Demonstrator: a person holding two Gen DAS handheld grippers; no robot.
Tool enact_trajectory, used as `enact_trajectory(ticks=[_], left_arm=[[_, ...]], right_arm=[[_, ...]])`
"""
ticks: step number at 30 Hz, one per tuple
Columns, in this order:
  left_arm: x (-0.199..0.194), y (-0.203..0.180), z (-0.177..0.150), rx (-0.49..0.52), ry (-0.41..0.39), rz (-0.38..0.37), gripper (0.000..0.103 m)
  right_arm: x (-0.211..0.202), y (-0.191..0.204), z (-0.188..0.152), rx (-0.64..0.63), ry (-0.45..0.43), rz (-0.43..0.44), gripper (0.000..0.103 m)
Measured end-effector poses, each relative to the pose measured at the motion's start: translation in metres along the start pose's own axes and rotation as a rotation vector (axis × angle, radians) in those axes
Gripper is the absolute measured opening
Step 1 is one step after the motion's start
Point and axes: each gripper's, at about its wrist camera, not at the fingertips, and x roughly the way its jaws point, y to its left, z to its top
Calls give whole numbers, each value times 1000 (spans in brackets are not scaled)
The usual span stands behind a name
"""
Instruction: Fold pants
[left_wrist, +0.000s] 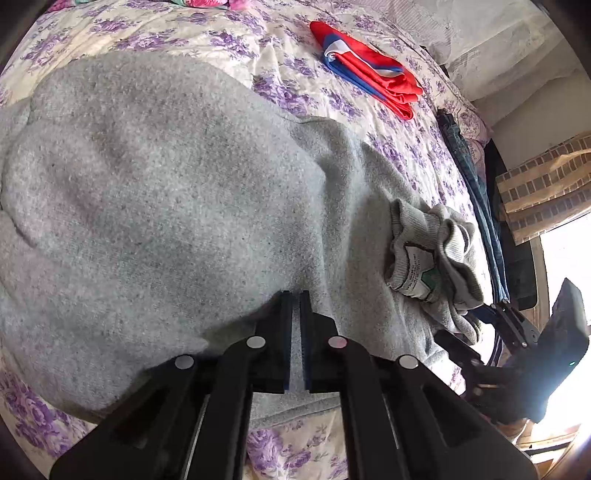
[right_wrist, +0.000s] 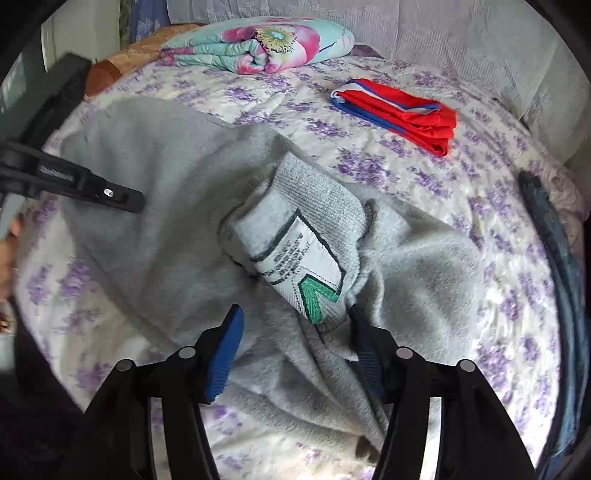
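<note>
Grey sweatpants (left_wrist: 166, 192) lie spread on a purple-flowered bedspread (left_wrist: 280, 88). My left gripper (left_wrist: 295, 295) is shut on a fold of the grey cloth, and a strip of fabric shows between its pads. In the right wrist view the pants (right_wrist: 166, 221) are bunched around a ribbed band with a white label and green mark (right_wrist: 295, 254). My right gripper (right_wrist: 295, 321) stands open just above that band, its blue pads on either side and not pressing. The left gripper (right_wrist: 136, 201) shows at the left, resting on the cloth.
A folded red and blue garment (right_wrist: 399, 114) lies toward the far right of the bed. A rolled floral quilt (right_wrist: 258, 44) sits at the head. Dark jeans (right_wrist: 546, 229) run along the bed's right edge. A bright window and curtain (left_wrist: 546, 184) are beyond.
</note>
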Motion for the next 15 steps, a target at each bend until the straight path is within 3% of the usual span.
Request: enact_trajectory(ticks=[3,6,7,10,12,15], left_arm=[[0,2,0,-5,-1,-6,4],[0,1,0,-4,1,0,4],[0,1,-1,-1,3,3,4],[-1,2,-1,-1,9,0,4],[0,3,0,-3,14,-4,4],[-1,2,0,-2,15,-5,4]], right_arm=[[-26,-13,11,63,-61,70,60],[-20,-19,23,67,-68,-18,31],[-10,-22,26,78,-48,-9,28],[40,-27,22,99,83,4,28],[51,-27,18,85,43,13,28],[49,-40,17,156,52,80,28]])
